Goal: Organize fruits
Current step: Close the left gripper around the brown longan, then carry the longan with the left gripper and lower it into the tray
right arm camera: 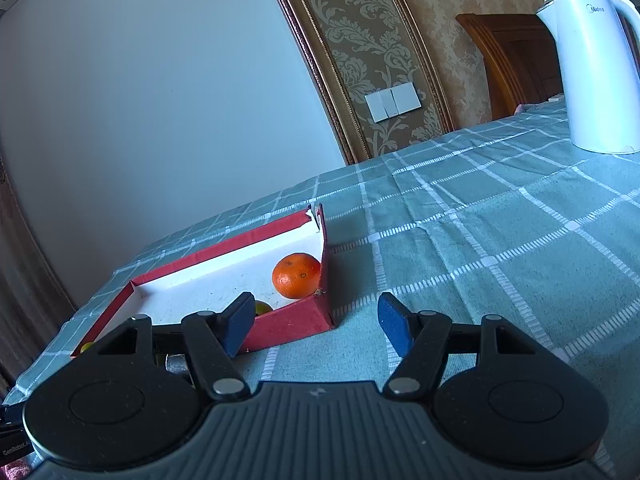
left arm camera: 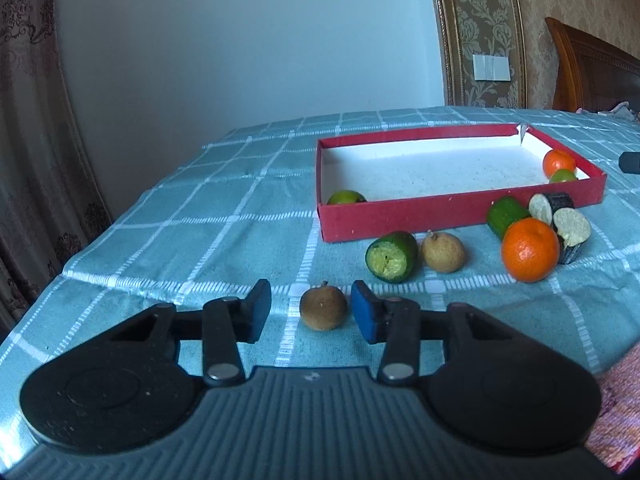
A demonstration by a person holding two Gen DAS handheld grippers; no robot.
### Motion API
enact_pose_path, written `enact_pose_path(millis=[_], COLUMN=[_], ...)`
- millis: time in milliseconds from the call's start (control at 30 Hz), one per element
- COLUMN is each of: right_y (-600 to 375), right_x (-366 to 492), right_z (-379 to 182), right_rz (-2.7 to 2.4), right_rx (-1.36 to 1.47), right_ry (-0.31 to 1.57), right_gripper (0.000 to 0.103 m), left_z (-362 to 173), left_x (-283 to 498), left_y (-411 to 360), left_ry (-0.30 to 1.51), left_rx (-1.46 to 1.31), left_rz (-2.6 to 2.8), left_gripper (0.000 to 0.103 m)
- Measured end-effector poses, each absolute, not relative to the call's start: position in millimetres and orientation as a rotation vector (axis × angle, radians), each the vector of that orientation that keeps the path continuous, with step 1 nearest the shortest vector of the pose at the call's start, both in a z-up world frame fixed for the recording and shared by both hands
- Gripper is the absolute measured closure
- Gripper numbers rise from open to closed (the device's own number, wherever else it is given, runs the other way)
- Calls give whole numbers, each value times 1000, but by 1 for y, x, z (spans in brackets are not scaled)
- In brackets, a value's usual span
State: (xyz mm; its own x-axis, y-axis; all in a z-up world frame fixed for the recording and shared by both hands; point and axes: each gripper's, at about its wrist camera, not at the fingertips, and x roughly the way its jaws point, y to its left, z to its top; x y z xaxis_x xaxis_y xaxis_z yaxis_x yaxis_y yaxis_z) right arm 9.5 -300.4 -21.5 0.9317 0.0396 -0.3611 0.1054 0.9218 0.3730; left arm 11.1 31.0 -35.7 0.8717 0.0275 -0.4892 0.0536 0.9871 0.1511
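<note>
Between the left gripper [left arm camera: 311,312] pads, a brown fruit [left arm camera: 323,307] (gaps both sides)

Both handheld grippers are showing matte black bodies w/ ribbed grey decks, round black discs, silver pivot pins. Left gripper [left arm camera: 311,312] is wearing blue pads [left arm camera: 366,316]; right gripper [right arm camera: 316,322] is matching, w/ white "GenRobot" lettering by its left disc.

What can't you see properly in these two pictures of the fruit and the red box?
- Left wrist view: the green fruit in the red box is half hidden by its front wall.
- Left wrist view: the dark object is cut off by the right edge.
- Right wrist view: the small green fruit is mostly hidden by the right gripper's finger.
- Right wrist view: the loose fruit outside the box doesn't show.
</note>
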Motion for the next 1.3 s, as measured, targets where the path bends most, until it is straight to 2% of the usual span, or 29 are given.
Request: enact_pose_path(millis=[167,267,300,533,800,1000,1300], right_y=[-301,-301,-301,-301,-302,-302,-304], right_x=[9,9,9,9,8,9,10], right_z=[-22,-22,-22,-22,-21,-21,-22], right_rz=[-34,-34,-34,-34,-33,-33,-24], right_rx=[403,405,406,409,410,415,431], right_ry=[373,372,371,369,368,367,370], right_gripper=[36,36,36,36,36,36,36], left_z=[-40,-40,-39,-36,-5,14,7], left_x=[14,13,13,6,3,38,99], left_y=[38,37,37,38,24,-5,-20], left_ry=[537,532,529,497,418,396,455], left_rx=[128,129,135,124,116,150,123], left_rz=[-29,-54,-56,-68,-106,-132,-83], left_gripper=[64,78,79,79,79,79,79])
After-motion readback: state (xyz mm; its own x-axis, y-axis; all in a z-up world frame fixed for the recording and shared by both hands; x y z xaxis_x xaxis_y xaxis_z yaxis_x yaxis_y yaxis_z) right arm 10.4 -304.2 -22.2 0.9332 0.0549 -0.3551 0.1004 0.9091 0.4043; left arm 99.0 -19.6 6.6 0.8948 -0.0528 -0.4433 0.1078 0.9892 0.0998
